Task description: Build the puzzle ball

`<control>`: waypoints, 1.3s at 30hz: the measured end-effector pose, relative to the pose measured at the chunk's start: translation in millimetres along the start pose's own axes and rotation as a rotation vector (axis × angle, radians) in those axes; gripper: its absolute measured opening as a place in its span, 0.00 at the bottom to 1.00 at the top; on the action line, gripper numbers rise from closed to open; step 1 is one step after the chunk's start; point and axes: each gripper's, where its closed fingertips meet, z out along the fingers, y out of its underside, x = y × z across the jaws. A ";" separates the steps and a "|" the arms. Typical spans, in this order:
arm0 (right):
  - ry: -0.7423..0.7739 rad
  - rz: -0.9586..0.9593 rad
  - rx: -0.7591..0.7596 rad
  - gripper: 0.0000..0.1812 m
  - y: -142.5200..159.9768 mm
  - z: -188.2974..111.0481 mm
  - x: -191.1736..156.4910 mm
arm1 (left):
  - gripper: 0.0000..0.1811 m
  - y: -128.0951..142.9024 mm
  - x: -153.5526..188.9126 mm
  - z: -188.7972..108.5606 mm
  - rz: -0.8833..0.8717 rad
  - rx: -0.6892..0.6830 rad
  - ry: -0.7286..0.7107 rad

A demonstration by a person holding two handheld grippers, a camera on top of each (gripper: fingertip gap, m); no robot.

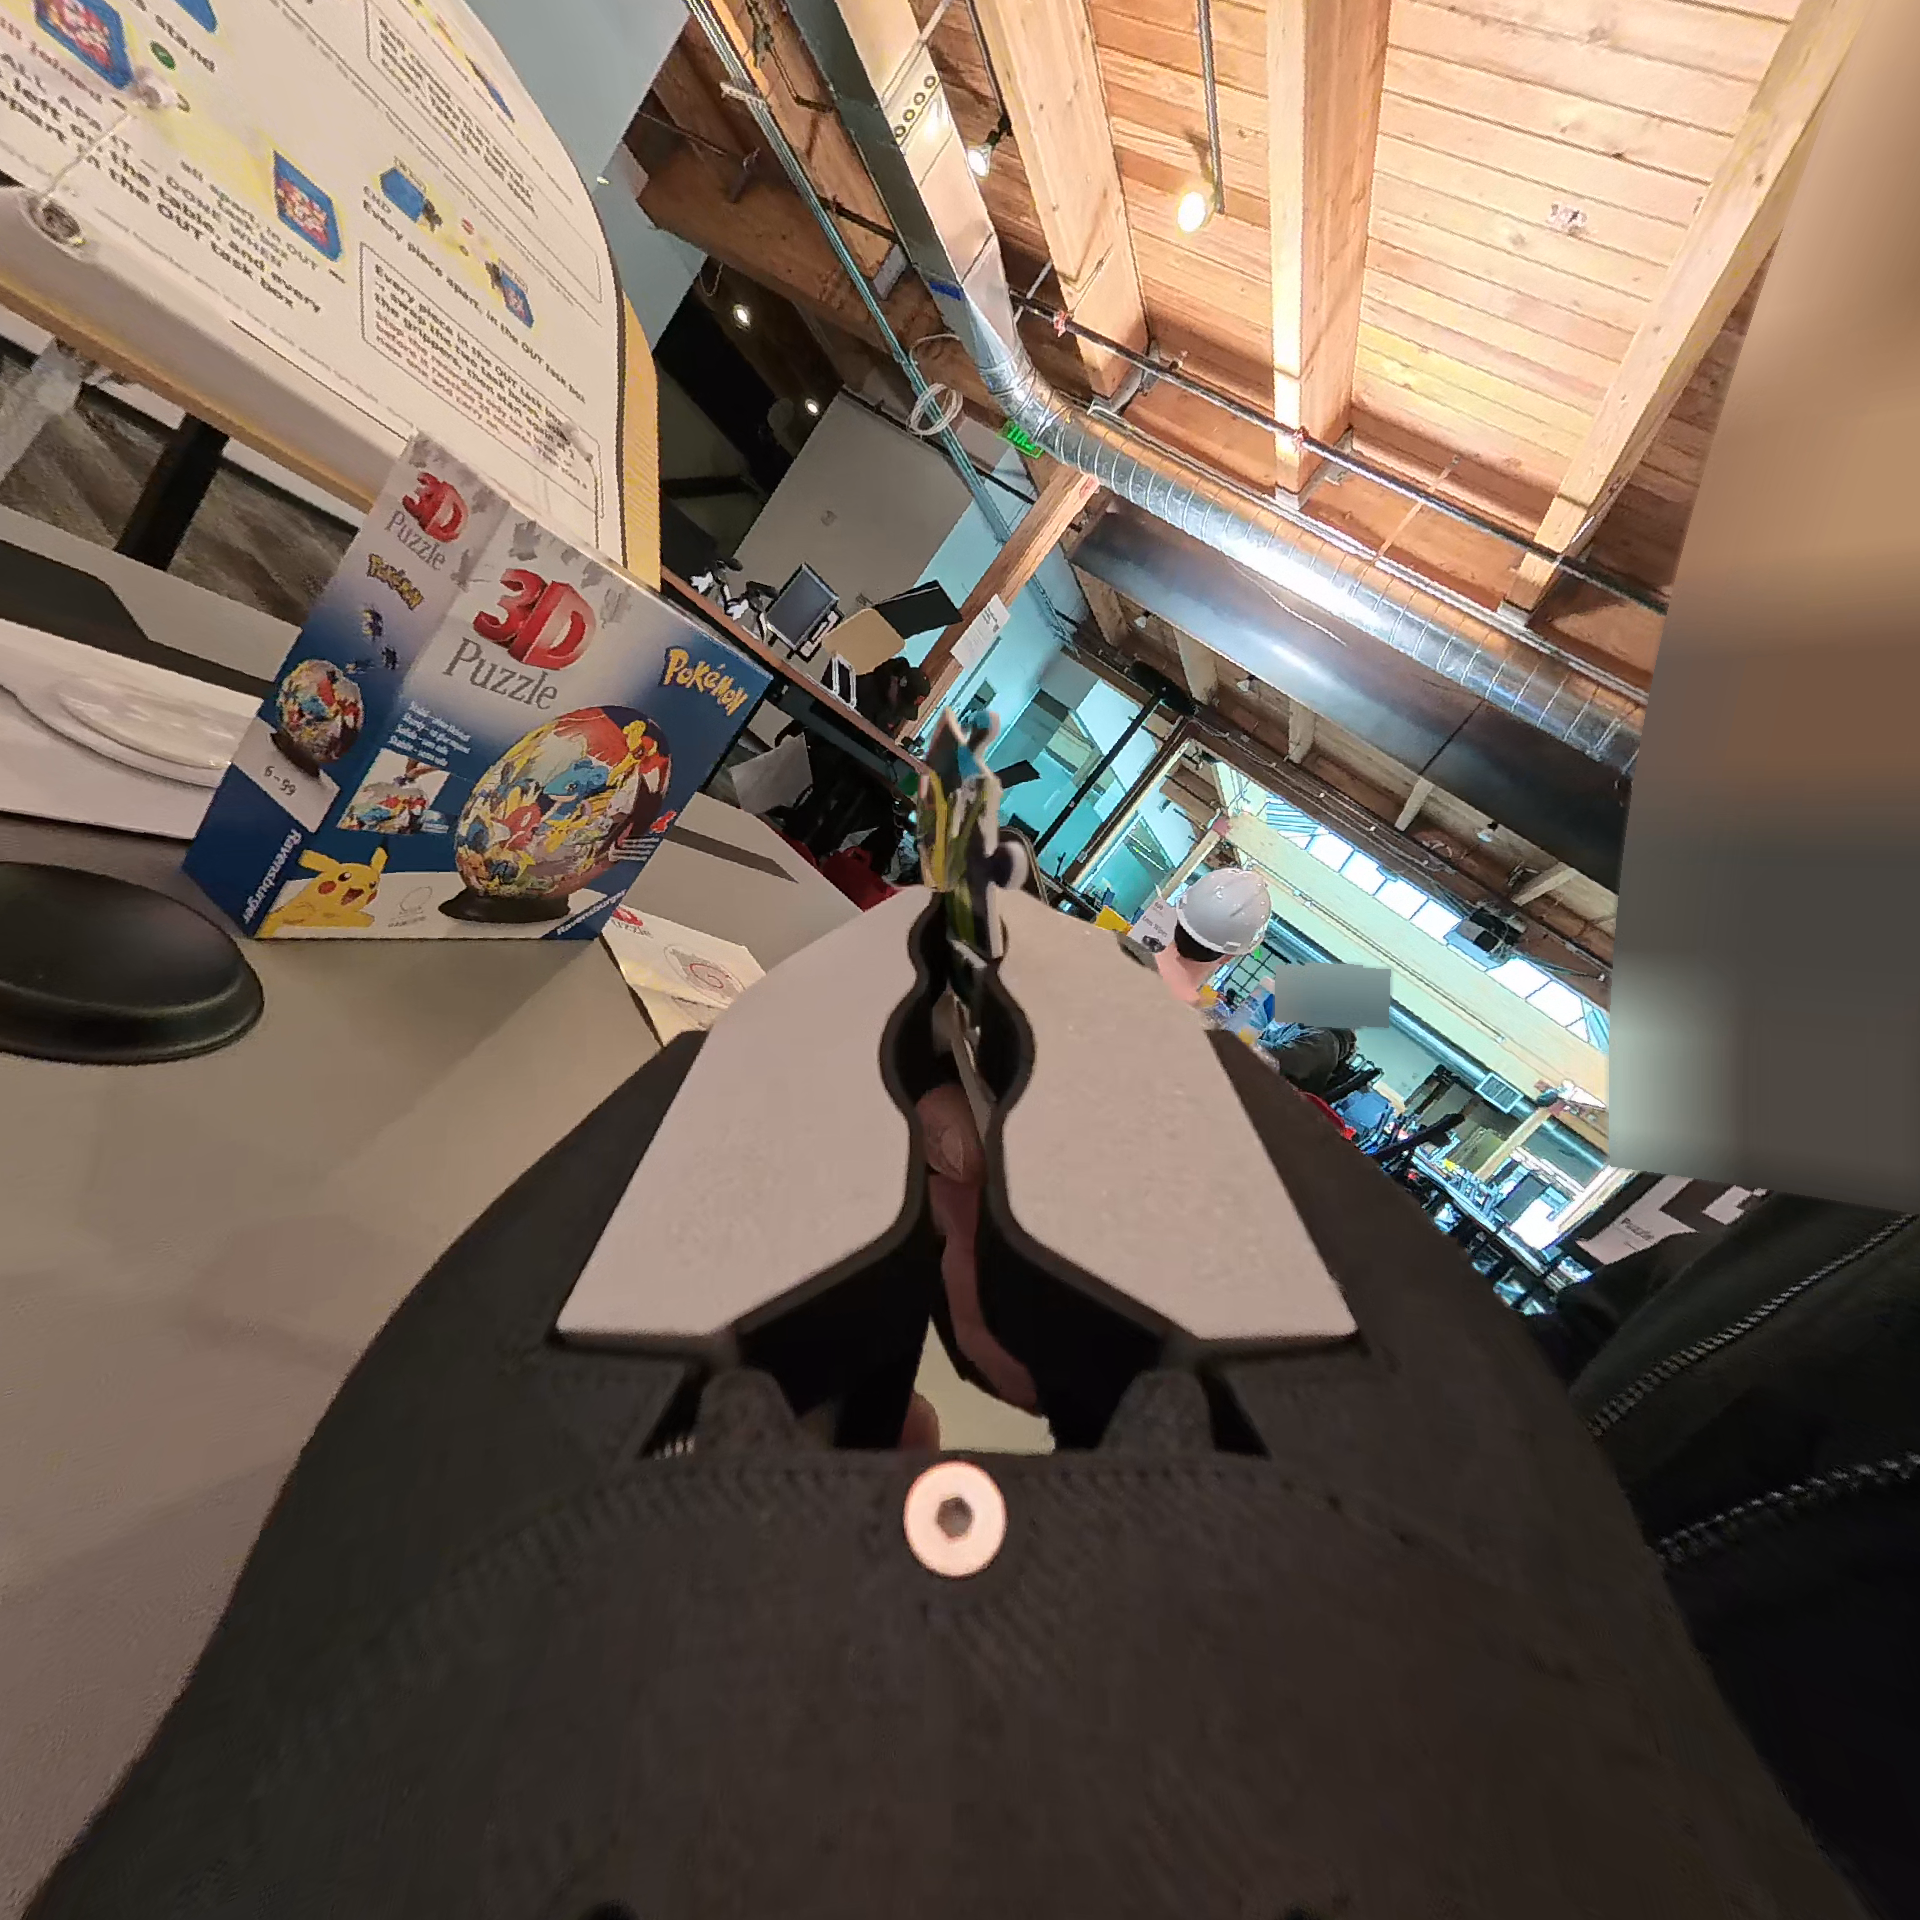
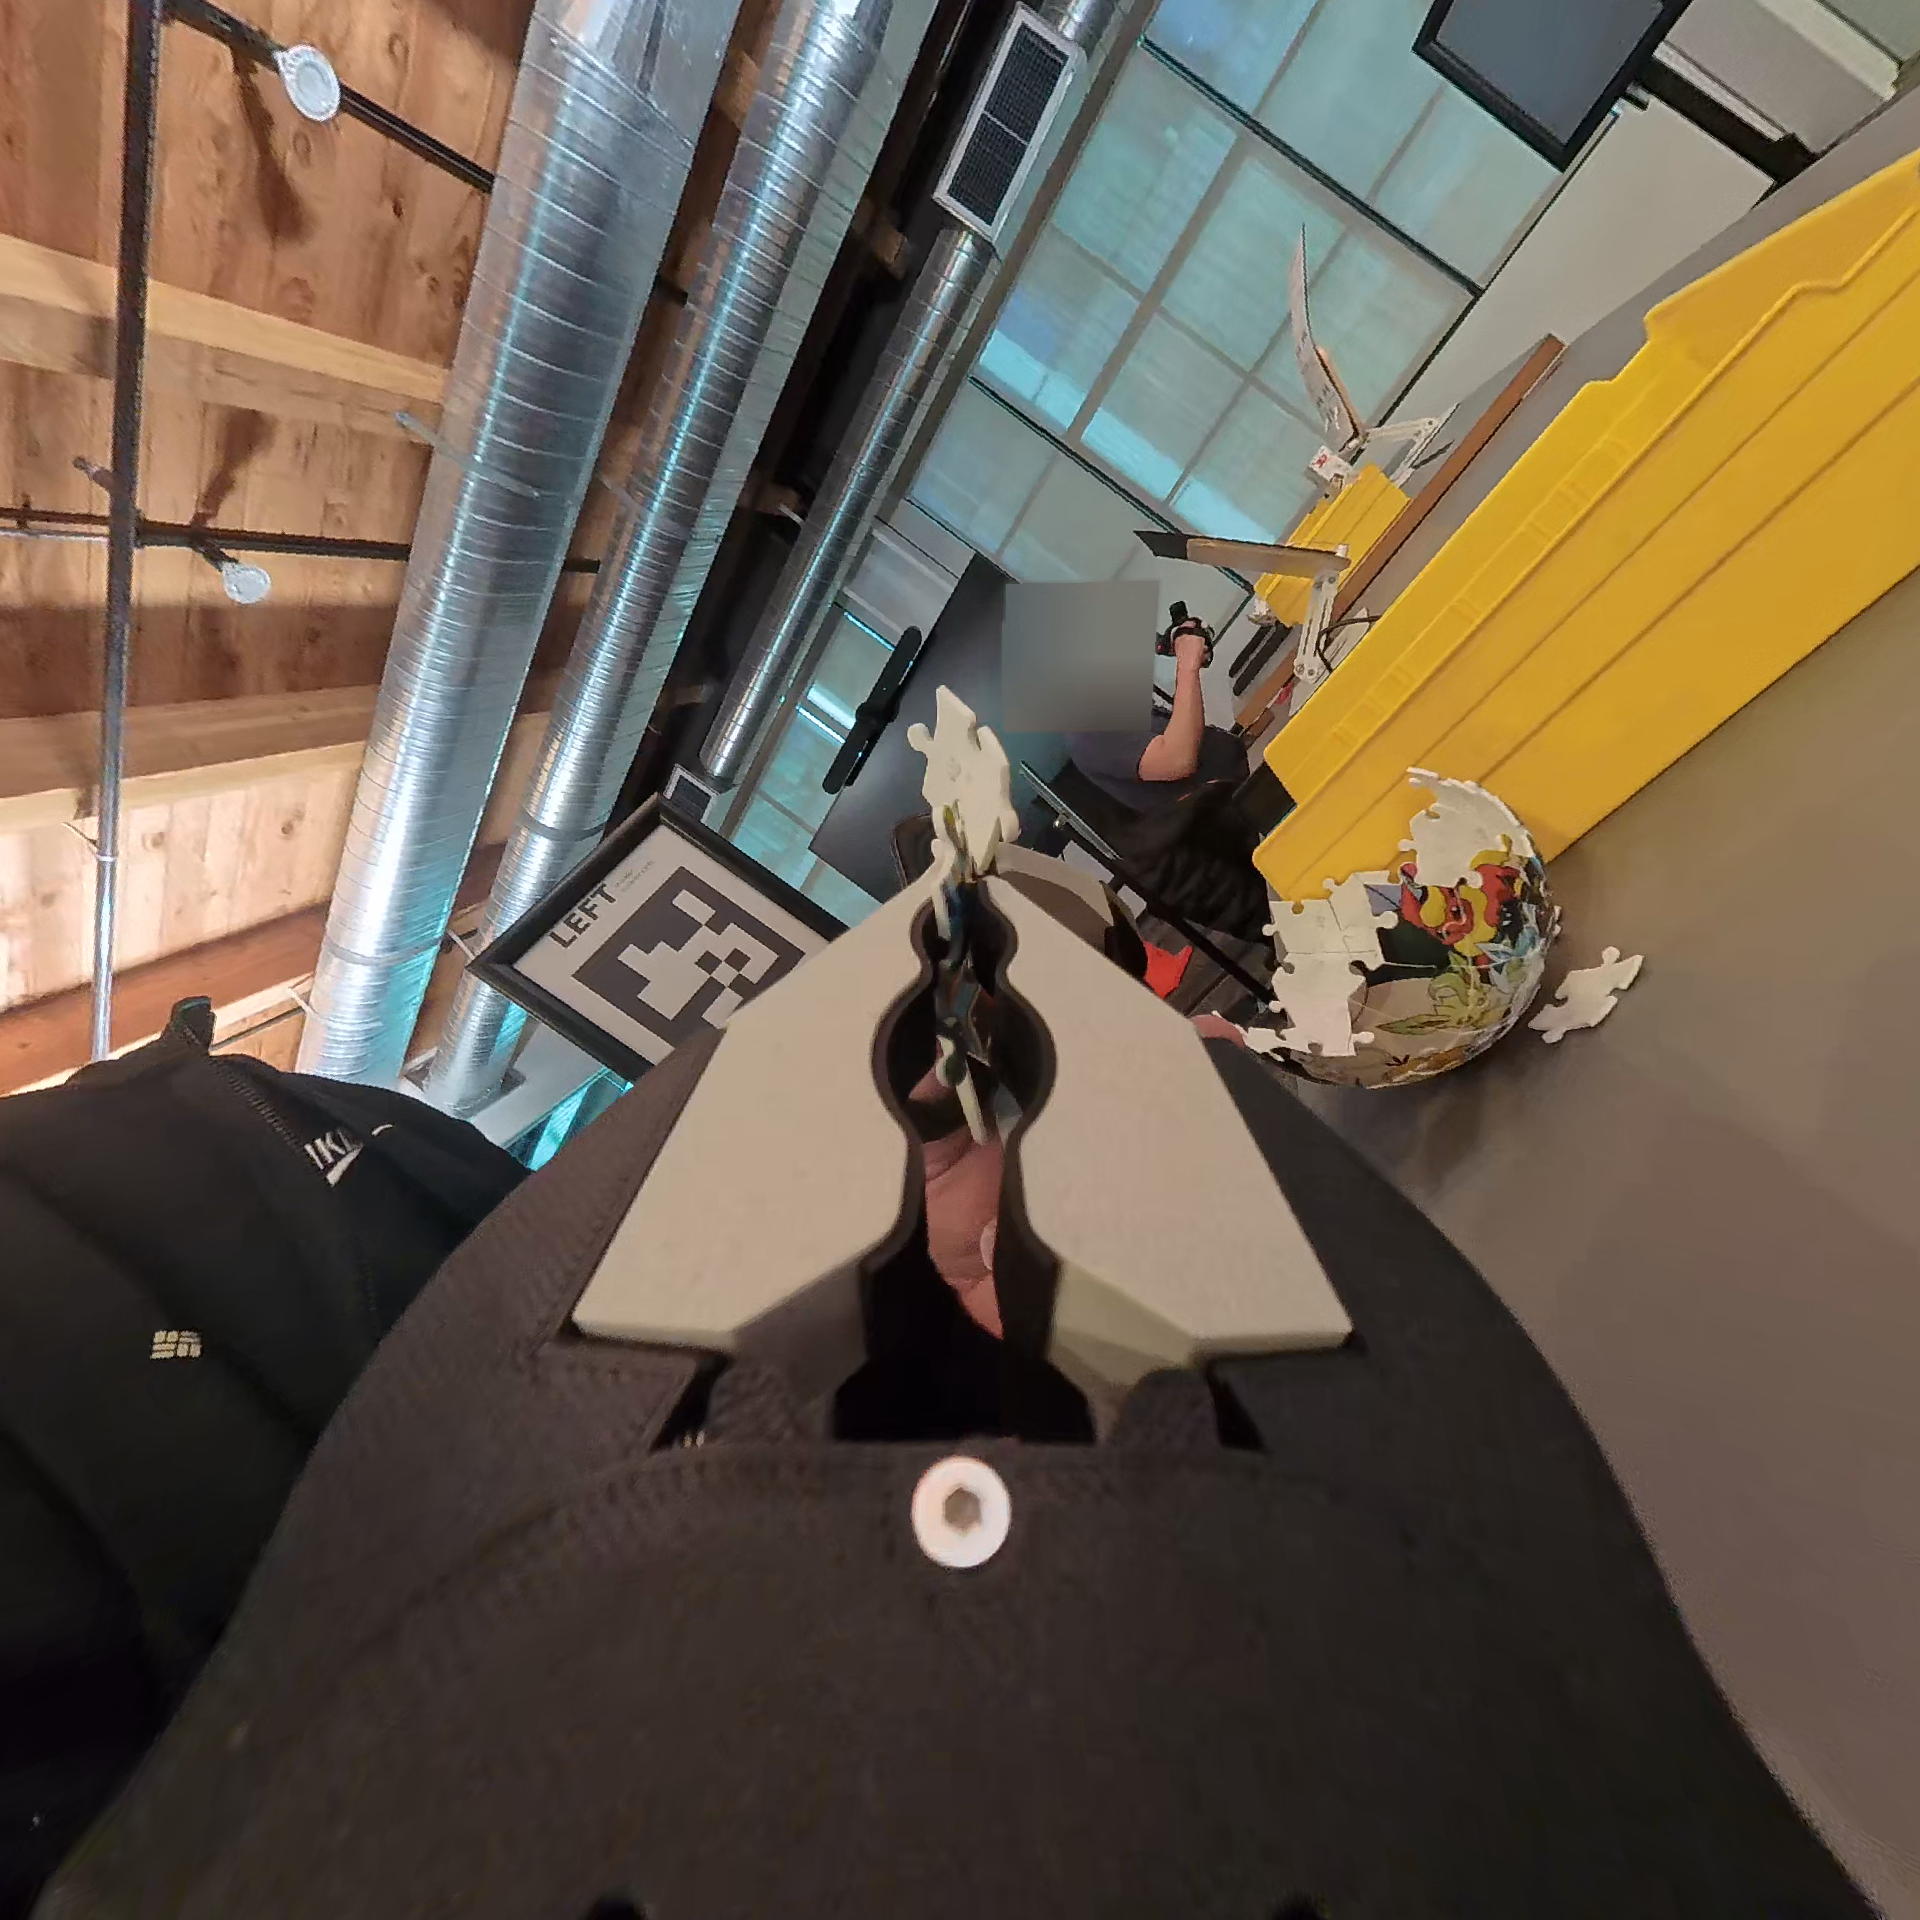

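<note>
Grey, matte and faintly grainy, the two fingers of the left gripper [image 1: 961, 914] taper to a point from a black, ribbed printed body in the left wrist view; their tips are clenched on a thin printed puzzle piece [image 1: 964, 805], held edge-on with its knobbed outline standing up past the tips; through the wavy slot between the fingers a bit of a hand shows. To the left a glossy cardboard puzzle box [image 1: 478, 748] stands on the smooth grey table [image 1: 312, 1143], a black domed stand [image 1: 114, 966] just beside it.

Pale card shows in the right wrist view, where the right gripper [image 2: 961, 883], same grey fingers on black body, is pinched shut on a white-backed puzzle piece [image 2: 966, 779], its lobes poking above the tips. Off to the right the puzzle ball [image 2: 1444, 956] sits on the table, a half-built sphere with jagged open edges, near a ridged yellow plastic bin [image 2: 1662, 520]; a loose white piece [image 2: 1584, 992] lies just beside the ball.
</note>
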 end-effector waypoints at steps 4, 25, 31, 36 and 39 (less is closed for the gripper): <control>0.015 -0.020 -0.008 0.00 0.3 -0.6 2.1 | 0.02 1.3 -1.9 -0.5 -0.012 0.004 0.003; 0.040 -0.021 -0.007 0.00 0.2 -0.3 8.4 | 0.02 7.1 -14.8 -3.7 -0.080 0.022 -0.023; 0.055 0.002 0.004 0.00 0.8 -1.2 13.5 | 0.02 7.1 -15.3 -3.0 -0.123 0.051 -0.014; 0.064 0.018 0.016 0.00 -0.4 -2.2 16.0 | 0.02 6.5 -14.1 -3.0 -0.122 0.069 -0.008; 0.069 0.024 0.022 0.00 -0.8 -1.9 15.6 | 0.02 6.3 -14.2 -2.9 -0.111 0.073 -0.006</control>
